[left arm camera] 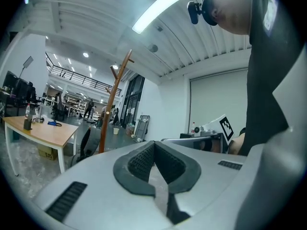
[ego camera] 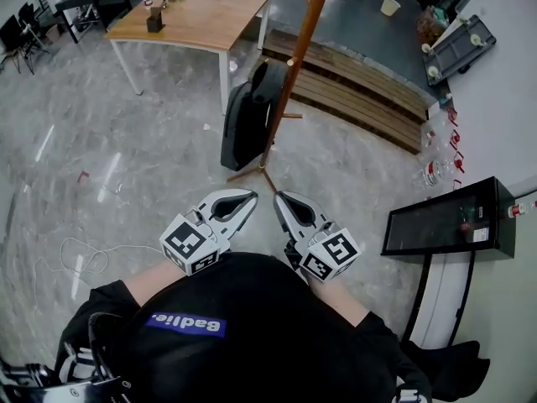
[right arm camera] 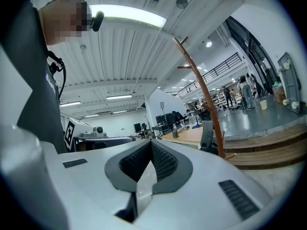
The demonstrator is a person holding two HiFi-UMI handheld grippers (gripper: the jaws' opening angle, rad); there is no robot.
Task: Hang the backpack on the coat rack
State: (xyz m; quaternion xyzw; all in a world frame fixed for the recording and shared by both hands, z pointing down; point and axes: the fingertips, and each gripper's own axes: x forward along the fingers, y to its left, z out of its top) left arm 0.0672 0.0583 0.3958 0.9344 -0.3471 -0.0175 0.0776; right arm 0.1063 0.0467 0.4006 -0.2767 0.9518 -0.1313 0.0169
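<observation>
The backpack hung upright against the pole of the rack, with the wooden bench behind it, well apart from both tongs. The peg that bore it was hidden behind the bag, and no view showed whether its bottom cleared the floor. The rack's top ran off the head view's upper edge. The left tongs and right tongs were side by side close to the person's chest, tips angled toward each other, each fully closed with nothing between its ribbed pads. A black shirt cut off the arms behind the marker cubes. Small items on the bench were too distant to name. A thin cable lay looped on the floor at left.
</observation>
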